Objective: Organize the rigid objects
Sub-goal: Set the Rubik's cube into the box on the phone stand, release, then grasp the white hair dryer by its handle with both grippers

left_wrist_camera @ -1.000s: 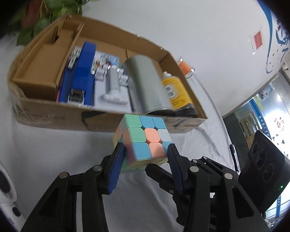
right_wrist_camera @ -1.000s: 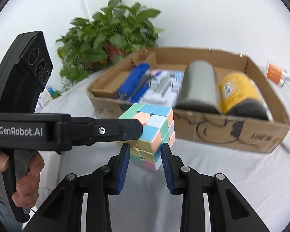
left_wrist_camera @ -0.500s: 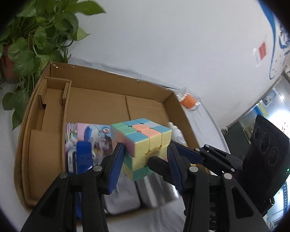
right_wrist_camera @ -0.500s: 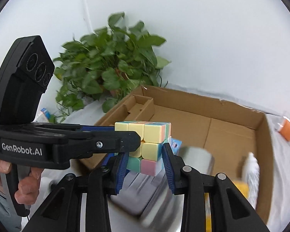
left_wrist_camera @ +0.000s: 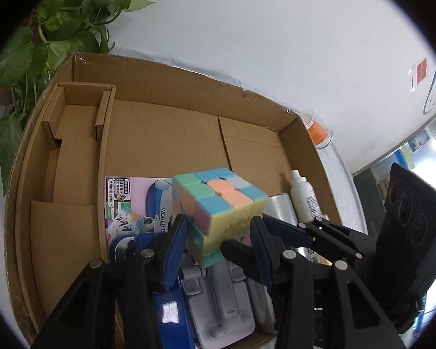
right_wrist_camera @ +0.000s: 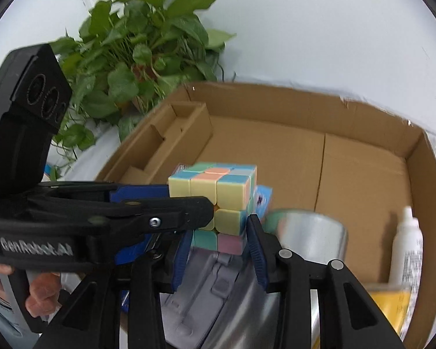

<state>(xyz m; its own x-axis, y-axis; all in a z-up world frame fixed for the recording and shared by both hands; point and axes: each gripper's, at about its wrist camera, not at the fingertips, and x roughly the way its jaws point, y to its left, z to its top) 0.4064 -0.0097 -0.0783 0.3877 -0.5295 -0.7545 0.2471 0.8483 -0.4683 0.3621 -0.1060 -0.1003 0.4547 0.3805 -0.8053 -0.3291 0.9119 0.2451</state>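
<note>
Both claws clamp the same pastel puzzle cube point(left_wrist_camera: 218, 209), which hangs in the air over the near part of the cardboard box point(left_wrist_camera: 165, 93). The left gripper point(left_wrist_camera: 219, 240) has its blue pads pressed on the cube's lower left and right sides, jaws only as far apart as the cube is wide. The right gripper point(right_wrist_camera: 219, 242) pinches the cube's bottom layer between its own pads in the same way, and in its view the left claw reaches in from the left to meet the cube. Directly beneath the claws lie a grey plastic stand point(left_wrist_camera: 221, 299) and a blue stapler point(left_wrist_camera: 165, 305). Just right of them sits a silver metal cylinder point(right_wrist_camera: 308, 235), with a white bottle point(right_wrist_camera: 407, 247) further right against the box wall. Beyond the cube, a printed card point(left_wrist_camera: 130, 200) lies flat, then bare box floor. Past the far left corner stands a leafy potted plant point(right_wrist_camera: 142, 58).
</note>
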